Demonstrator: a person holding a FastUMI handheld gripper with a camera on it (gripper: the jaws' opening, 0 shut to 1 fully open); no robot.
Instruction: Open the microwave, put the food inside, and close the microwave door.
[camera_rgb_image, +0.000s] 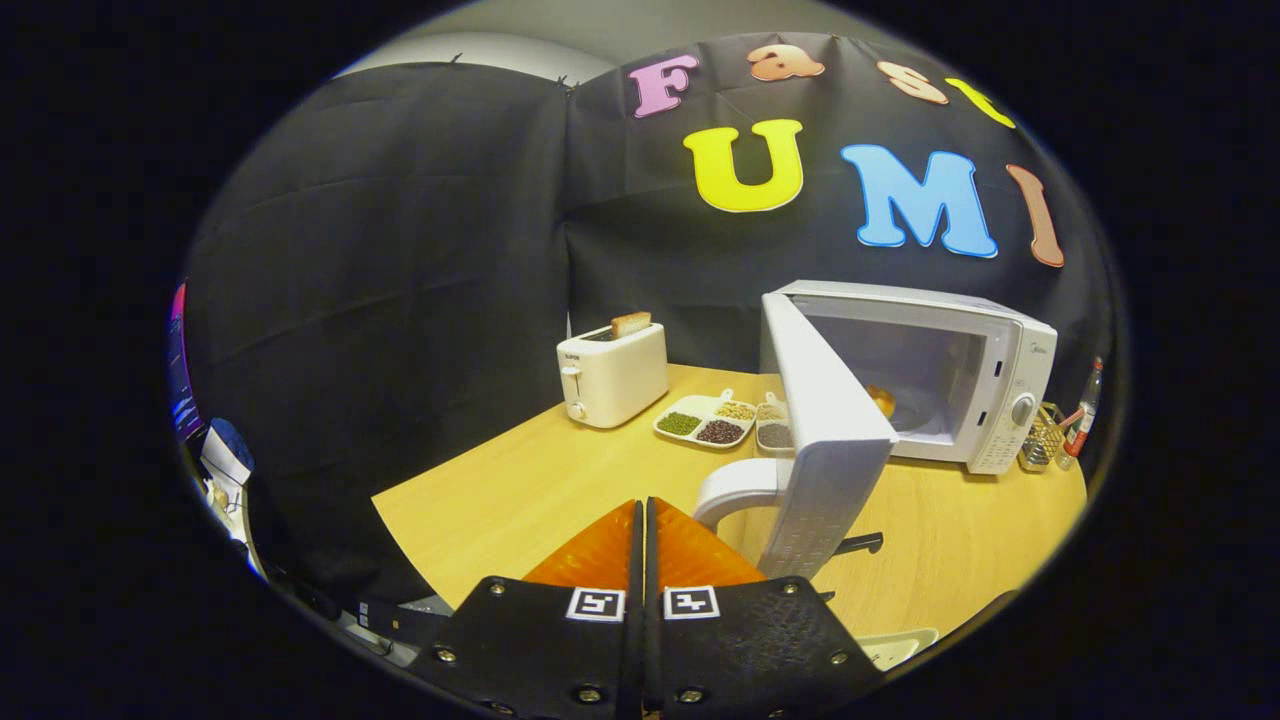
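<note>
We see the hand-held gripper (641, 520) with its two fingers pressed together and pinching nothing, poised just beside the curved handle (735, 487) of the microwave door (825, 440). The microwave (985, 385) stands near the far right corner of the surface (520, 490), its door swung wide toward us, edge-on, with the white inner face turned to the cavity. Inside the cavity, partly hidden behind the door's edge, a small round golden-brown item, which we take to be the food (882, 400), rests on the floor of the oven. We therefore judge that opening and loading are done and that closing the door is the step in hand. The next move calls for a push on the outer face of the door, near its handle, so that it swings back on its hinge until it latches; closed fingers suit such a push. Near the far edge of the surface stand a white toaster (612, 375) with a slice of bread (631, 323) raised in its slot, and beside it a divided dish (705, 420) of beans and grains.
</note>
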